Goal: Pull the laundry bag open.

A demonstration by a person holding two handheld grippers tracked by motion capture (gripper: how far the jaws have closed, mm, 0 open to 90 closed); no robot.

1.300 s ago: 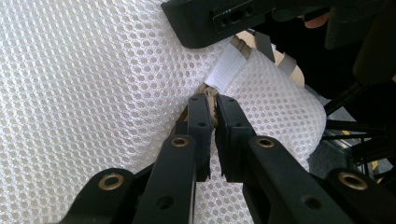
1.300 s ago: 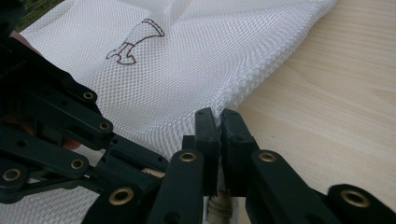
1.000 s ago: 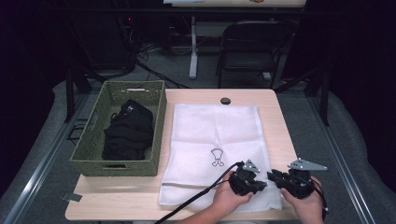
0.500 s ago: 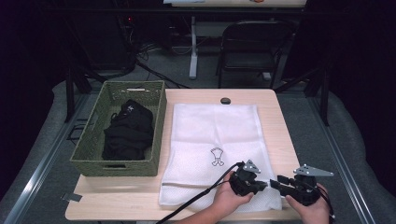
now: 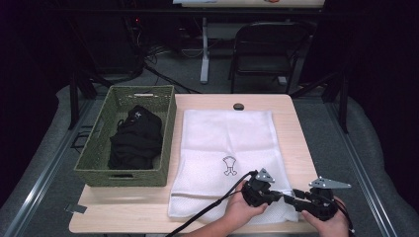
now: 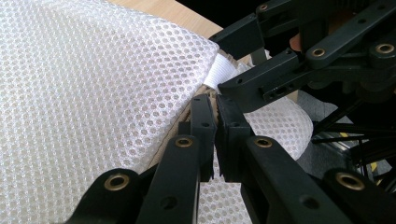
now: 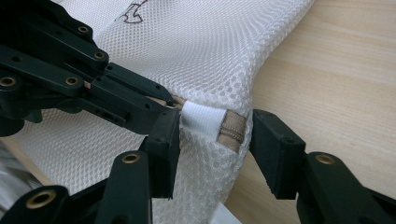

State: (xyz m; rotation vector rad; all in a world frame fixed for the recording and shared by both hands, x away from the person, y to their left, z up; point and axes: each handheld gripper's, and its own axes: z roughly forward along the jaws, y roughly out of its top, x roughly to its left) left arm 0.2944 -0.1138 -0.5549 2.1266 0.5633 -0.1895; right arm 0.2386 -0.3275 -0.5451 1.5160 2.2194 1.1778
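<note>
Basket (image 5: 126,175): woven green, at the table's left edge, holding a heap of black clothing (image 5: 136,140); well apart from both grippers.
Table (image 5: 291,128): light wood; a small dark object (image 5: 238,106) sits near the far edge, just beyond the bag.
Mesh bag (image 5: 225,133): white netting laid flat beside the basket, a small printed emblem (image 5: 229,166) near its middle; the work is at its near right corner.
Left gripper (image 5: 276,196): jaws clamped tight on the mesh right by the corner, pinning the fabric next to the zipper end.
Zipper end (image 7: 233,128): tan teeth under a white fabric tab (image 7: 203,120), at the very corner of the bag, standing between the right jaws.
Right gripper (image 7: 215,140): jaws have just been opening; they stand apart on either side of the tab, pads not pressing it.
Step in hand, as judged: finding the zipper pull to open the bag.
Doing it well: keep the left clamp firm and close to the corner so the netting stays taut; bring the right jaws in squarely, close on the pull itself rather than loose mesh, then draw along the zipper line, not upward.
Risk: snagging netting in the teeth, or dragging the whole bag off the near edge.
</note>
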